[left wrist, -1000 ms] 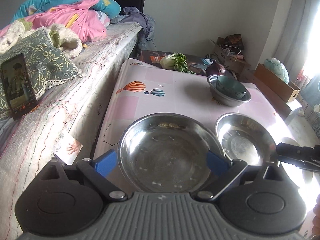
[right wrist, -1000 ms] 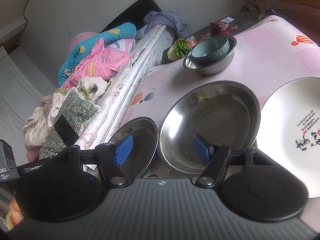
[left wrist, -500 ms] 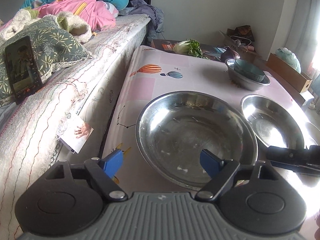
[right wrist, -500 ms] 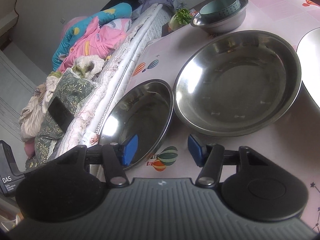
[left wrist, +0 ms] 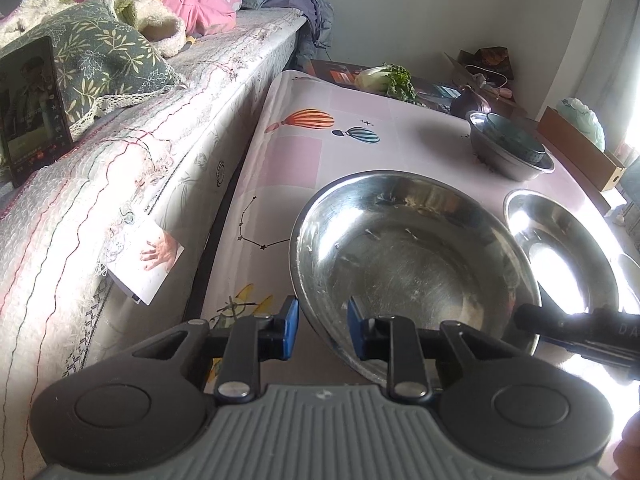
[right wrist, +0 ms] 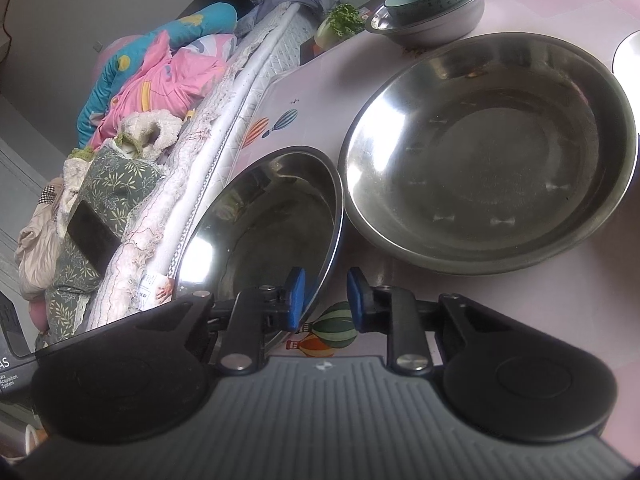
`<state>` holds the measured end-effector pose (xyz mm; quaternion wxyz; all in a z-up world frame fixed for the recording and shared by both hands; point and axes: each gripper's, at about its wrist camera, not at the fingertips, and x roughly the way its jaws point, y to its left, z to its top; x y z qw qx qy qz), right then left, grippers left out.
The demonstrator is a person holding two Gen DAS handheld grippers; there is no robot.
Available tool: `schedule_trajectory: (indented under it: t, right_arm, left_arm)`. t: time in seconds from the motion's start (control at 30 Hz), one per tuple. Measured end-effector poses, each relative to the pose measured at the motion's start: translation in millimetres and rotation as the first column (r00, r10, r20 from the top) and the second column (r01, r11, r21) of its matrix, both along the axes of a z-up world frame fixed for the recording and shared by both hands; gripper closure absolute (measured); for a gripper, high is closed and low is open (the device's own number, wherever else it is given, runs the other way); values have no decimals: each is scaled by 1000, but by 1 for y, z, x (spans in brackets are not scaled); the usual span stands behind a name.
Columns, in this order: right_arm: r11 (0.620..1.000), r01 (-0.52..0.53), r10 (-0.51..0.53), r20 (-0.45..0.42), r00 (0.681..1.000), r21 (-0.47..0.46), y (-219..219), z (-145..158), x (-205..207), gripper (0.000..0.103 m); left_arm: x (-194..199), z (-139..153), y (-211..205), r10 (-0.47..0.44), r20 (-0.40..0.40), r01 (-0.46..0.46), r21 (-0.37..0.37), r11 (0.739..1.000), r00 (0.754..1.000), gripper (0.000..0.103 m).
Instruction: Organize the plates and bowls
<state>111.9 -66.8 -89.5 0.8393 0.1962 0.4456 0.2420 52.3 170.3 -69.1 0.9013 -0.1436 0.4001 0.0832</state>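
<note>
Two grippers pinch one steel bowl [left wrist: 400, 264], which sits on the tabletop [left wrist: 320, 160] at the edge nearest the bed [left wrist: 120, 184]. The left gripper [left wrist: 322, 328] has just been closing, and its blue pads now clamp the bowl's near left rim. The right gripper [right wrist: 326, 300] has likewise just been closing and nips the near right rim, which passes between its pads.

The bowl is shallow, wide, scuffed and empty. Its nearest rim section is hidden behind the gripper bodies, so whether it is raised off the tabletop cannot be told.

A second steel bowl [left wrist: 560, 264] lies just to the right; glare washes out its floor. Further back, a teal bowl [left wrist: 512, 136] nests in a deeper steel bowl [left wrist: 516, 168]. A white plate [right wrist: 628, 52] is cut off at the right edge.
</note>
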Motion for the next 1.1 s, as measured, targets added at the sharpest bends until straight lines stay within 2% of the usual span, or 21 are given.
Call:
schedule_trajectory:
  t: [0.03, 0.07, 0.13, 0.3, 0.67, 0.87, 0.97, 1.03, 1.1]
  right_arm:
    - [1000, -5, 5, 1, 1000, -1, 1, 1, 0, 90]
    - [1000, -9, 9, 3, 1000, -3, 2, 1, -1, 91]
    - [1000, -14, 14, 7, 1000, -12, 3, 3, -3, 91]
    - [999, -40, 40, -3, 999, -19, -4, 8, -12, 91]
    - [997, -83, 82, -59, 995, -3, -33, 6, -56, 89]
    - [995, -96, 95, -53, 994, -14, -46, 7, -74, 88]
    - [996, -93, 92, -34, 995, -17, -50, 8, -75, 87]
    - [996, -80, 80, -17, 997, -28, -53, 10, -73, 86]
    - [997, -66, 67, 1, 998, -37, -54, 12, -70, 85]
  left_arm:
    - [-1, 0, 1, 2, -1, -2, -2, 1000, 1000, 86]
    - [-2, 0, 2, 5, -1, -5, -9, 1000, 1000, 86]
    - [-6, 1, 5, 7, 3, -6, -38, 999, 1000, 86]
    - [-20, 6, 4, -3, 4, 3, -52, 999, 1000, 86]
    - [-69, 14, -7, -90, -8, 88, -115, 989, 996, 86]
    - [-84, 15, -16, -119, -3, 118, -127, 985, 993, 85]
    - [-86, 22, -19, -124, 25, 126, -106, 986, 992, 76]
    - [-84, 26, -22, -127, 41, 130, -78, 988, 991, 61]
    - [-79, 27, -23, -125, 47, 128, -55, 990, 991, 58]
